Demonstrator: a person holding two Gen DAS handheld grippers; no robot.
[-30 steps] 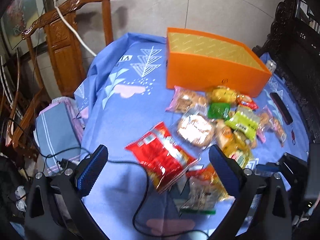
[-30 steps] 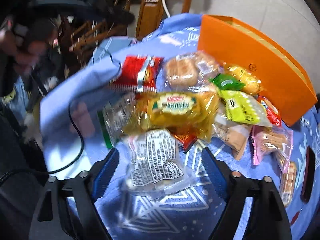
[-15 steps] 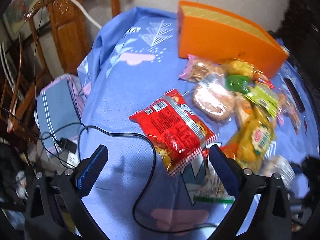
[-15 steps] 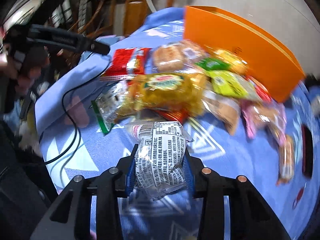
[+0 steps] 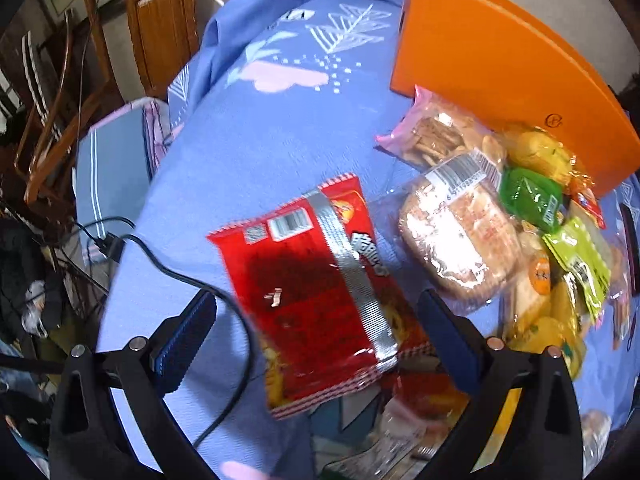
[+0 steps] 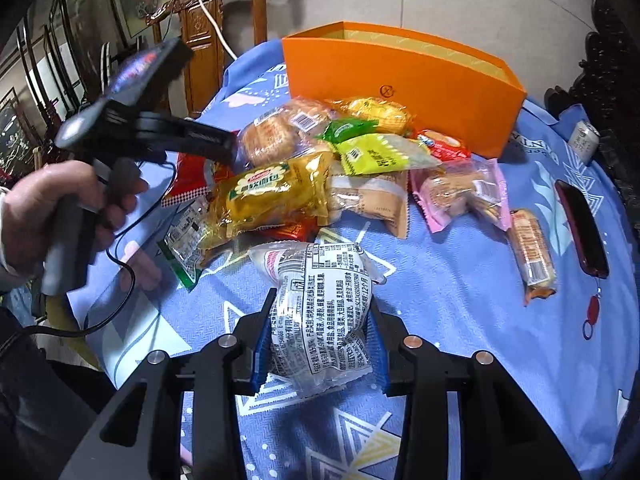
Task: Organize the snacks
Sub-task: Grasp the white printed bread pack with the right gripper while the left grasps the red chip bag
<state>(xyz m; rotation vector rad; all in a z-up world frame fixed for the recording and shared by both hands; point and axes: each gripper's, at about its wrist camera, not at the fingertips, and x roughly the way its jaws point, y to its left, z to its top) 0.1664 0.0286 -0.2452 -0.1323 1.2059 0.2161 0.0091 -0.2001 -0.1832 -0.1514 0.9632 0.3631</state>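
Observation:
A red snack bag (image 5: 316,280) lies flat on the blue cloth, directly below my left gripper (image 5: 318,332), whose jaws stand wide open on either side of it without touching. My right gripper (image 6: 320,344) is shut on a white printed snack packet (image 6: 320,308), which stands upright between the blue pads. A heap of snack packets (image 6: 320,168) lies in front of the orange box (image 6: 400,80), which is open at the top. In the right wrist view a hand (image 6: 48,204) holds the left gripper (image 6: 216,142) over the left end of the heap.
A black cable (image 5: 180,276) runs across the cloth beside the red bag. A dark phone (image 6: 580,228), a long biscuit packet (image 6: 532,252) and a can (image 6: 584,140) lie at the right. Wooden chairs (image 5: 160,20) stand beyond the table's left edge.
My left gripper has come down closer over the red bag, which now fills the space between its jaws. The right gripper closed on the white packet and holds it.

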